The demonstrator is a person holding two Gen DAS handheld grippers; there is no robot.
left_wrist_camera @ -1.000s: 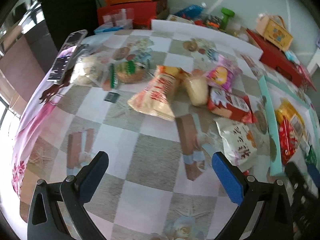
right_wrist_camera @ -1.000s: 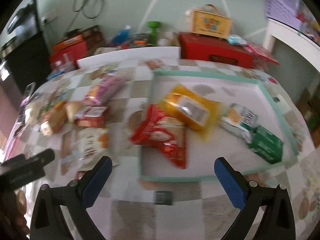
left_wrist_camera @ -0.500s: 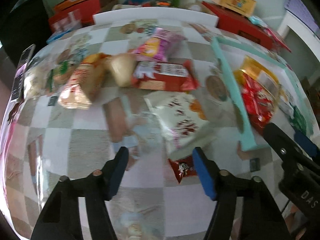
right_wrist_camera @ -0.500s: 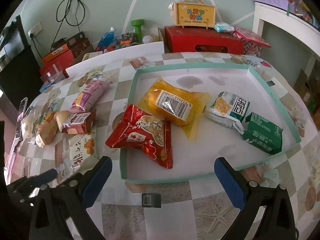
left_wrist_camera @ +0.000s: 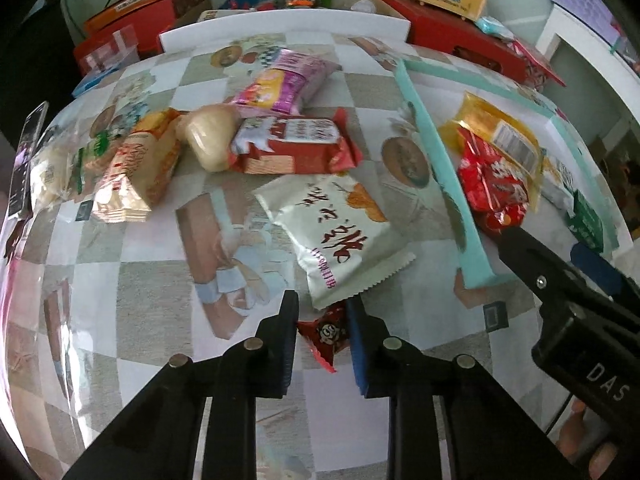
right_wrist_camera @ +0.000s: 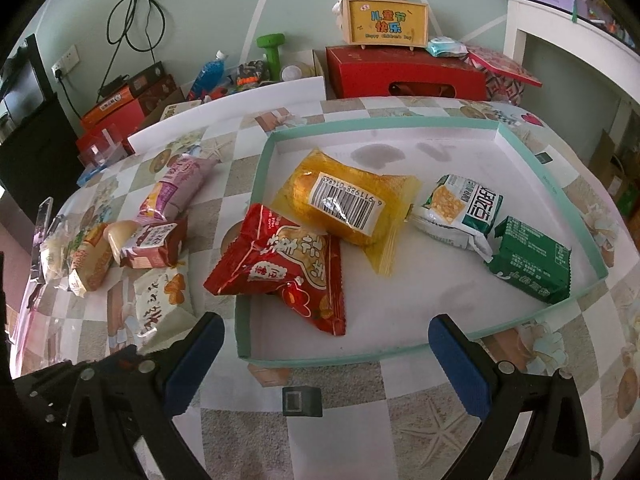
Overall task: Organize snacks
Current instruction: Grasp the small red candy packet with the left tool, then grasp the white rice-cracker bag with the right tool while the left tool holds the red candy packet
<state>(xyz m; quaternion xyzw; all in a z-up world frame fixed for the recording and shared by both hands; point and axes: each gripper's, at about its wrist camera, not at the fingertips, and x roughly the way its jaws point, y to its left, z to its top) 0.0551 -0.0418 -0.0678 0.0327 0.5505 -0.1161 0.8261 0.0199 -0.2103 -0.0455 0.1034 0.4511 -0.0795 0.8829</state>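
Note:
My left gripper (left_wrist_camera: 322, 320) points down at the checked tablecloth. Its jaws are closing, and the blue pads press both sides of a small red snack packet (left_wrist_camera: 325, 334) that lies partly under a white snack bag (left_wrist_camera: 336, 232). My right gripper (right_wrist_camera: 326, 344) stands open and holds nothing, over the near rim of the teal-edged tray (right_wrist_camera: 440, 126). In the tray lie a red bag (right_wrist_camera: 288, 268), a yellow bag (right_wrist_camera: 348, 200), a white-green pack (right_wrist_camera: 460, 208) and a dark green pack (right_wrist_camera: 532, 260).
Loose snacks lie left of the tray: a red-white wafer pack (left_wrist_camera: 292, 146), a pink bag (left_wrist_camera: 280, 80), a bun (left_wrist_camera: 208, 140) and an orange bag (left_wrist_camera: 136, 172). A phone (left_wrist_camera: 24, 168) lies at the left table edge. Red boxes (right_wrist_camera: 404, 74) and clutter stand behind the table.
My left gripper swung right across the table to the white bag, and its jaws went from wide open to closed around the small red packet. The right gripper stayed put.

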